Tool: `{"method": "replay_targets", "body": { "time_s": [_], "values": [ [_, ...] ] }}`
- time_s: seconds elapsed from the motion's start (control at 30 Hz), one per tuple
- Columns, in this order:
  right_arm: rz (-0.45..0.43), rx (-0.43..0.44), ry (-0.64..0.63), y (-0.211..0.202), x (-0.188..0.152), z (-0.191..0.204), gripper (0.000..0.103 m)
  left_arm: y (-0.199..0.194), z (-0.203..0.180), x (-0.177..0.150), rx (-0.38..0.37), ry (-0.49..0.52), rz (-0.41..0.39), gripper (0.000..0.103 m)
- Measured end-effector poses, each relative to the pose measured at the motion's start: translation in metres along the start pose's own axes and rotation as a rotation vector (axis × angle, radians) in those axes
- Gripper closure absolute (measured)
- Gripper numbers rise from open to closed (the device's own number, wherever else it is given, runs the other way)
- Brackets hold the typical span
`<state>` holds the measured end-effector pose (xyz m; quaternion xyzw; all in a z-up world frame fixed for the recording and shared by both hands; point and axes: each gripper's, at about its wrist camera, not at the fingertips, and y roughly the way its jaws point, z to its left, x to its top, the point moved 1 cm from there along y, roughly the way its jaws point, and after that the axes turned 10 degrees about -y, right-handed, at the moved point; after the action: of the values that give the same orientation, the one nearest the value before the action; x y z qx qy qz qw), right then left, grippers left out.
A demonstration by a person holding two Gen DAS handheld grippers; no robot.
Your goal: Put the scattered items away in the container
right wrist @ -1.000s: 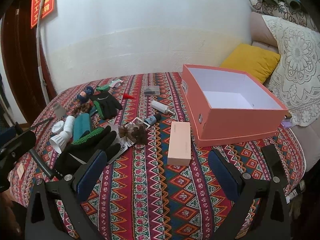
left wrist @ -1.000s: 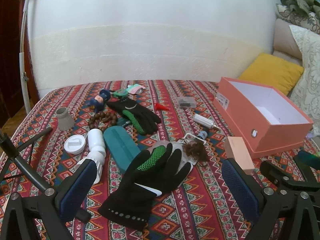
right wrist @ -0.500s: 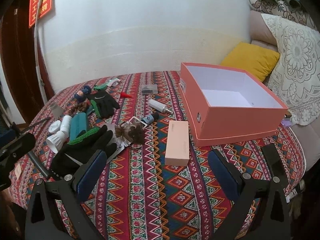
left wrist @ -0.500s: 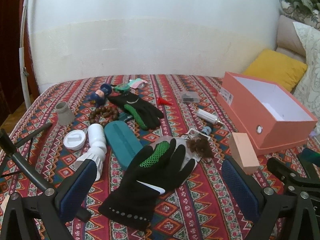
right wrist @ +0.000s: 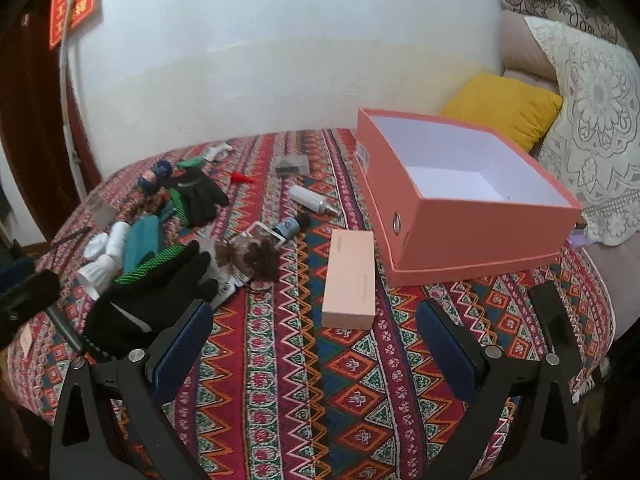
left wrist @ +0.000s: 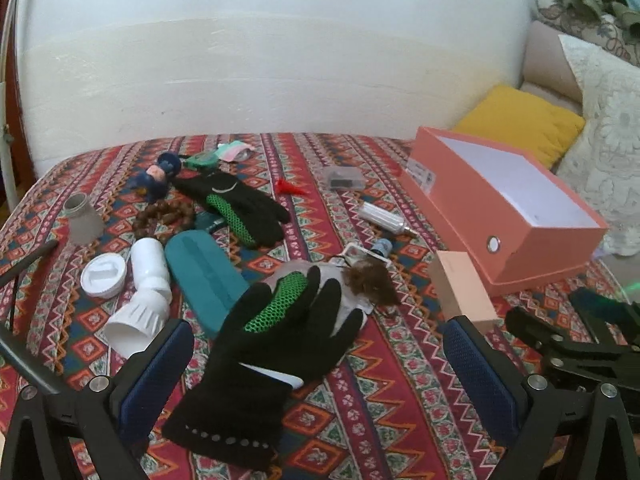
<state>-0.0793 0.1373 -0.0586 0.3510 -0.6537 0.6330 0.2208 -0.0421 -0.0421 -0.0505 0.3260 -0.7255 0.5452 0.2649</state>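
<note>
An open, empty orange box (left wrist: 496,208) (right wrist: 472,200) stands at the right on the patterned bedspread. Scattered items lie to its left: a black and green glove (left wrist: 276,356) (right wrist: 152,288), a second glove (left wrist: 240,204), a teal case (left wrist: 200,276), a white bottle (left wrist: 148,280), a brown hair tuft (left wrist: 372,280), a small pink box (left wrist: 460,284) (right wrist: 352,276) and a white tube (right wrist: 312,200). My left gripper (left wrist: 320,360) is open over the near glove. My right gripper (right wrist: 316,344) is open just before the pink box.
A yellow cushion (right wrist: 504,108) and a lace pillow (right wrist: 592,120) lie behind the box. A white wall runs along the far side of the bed. A grey jar (left wrist: 82,220), a white lid (left wrist: 104,276), beads and a small doll (left wrist: 158,176) lie at the left.
Both views have shifted slightly; the left one has dropped and moved a little closer to the near glove. No item has moved and both grippers stay open.
</note>
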Motion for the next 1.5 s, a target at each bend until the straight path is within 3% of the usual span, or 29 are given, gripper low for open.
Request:
{"method": "replay_targets", "body": {
  "time_s": [0.23,0.43,0.67,0.83,0.9,0.93,0.97,1.1,1.5],
  "values": [
    [0.053,0.003,-0.014,0.034,-0.005,-0.002,0.0,0.033,0.013,-0.001,0.013,-0.01,0.063,0.0],
    [0.108,0.005,0.018,0.065,-0.007,-0.011,0.0,0.077,0.003,-0.015,0.022,0.085,0.148,0.0],
    [0.204,-0.044,0.064,0.114,-0.013,-0.025,0.0,0.115,-0.005,-0.03,0.112,0.2,0.197,0.0],
    [0.238,-0.089,0.079,0.144,-0.011,-0.03,0.001,0.136,0.008,-0.036,0.127,0.168,0.267,0.002],
    [0.234,-0.088,0.077,0.154,-0.012,-0.032,0.011,0.14,0.017,-0.035,0.106,0.119,0.292,0.024],
    [0.239,-0.05,0.079,0.157,-0.013,-0.032,0.051,0.141,0.021,-0.034,0.093,0.089,0.305,0.066],
    [0.245,-0.012,0.081,0.161,-0.013,-0.032,0.05,0.141,0.027,-0.032,0.09,0.05,0.311,0.092],
    [0.215,0.067,0.099,0.153,-0.012,-0.027,0.05,0.126,0.034,-0.028,0.055,-0.033,0.266,0.092],
    [0.031,0.183,0.018,0.068,0.0,0.005,0.05,0.015,-0.008,-0.004,-0.064,0.039,-0.002,0.093]
  ]
}}
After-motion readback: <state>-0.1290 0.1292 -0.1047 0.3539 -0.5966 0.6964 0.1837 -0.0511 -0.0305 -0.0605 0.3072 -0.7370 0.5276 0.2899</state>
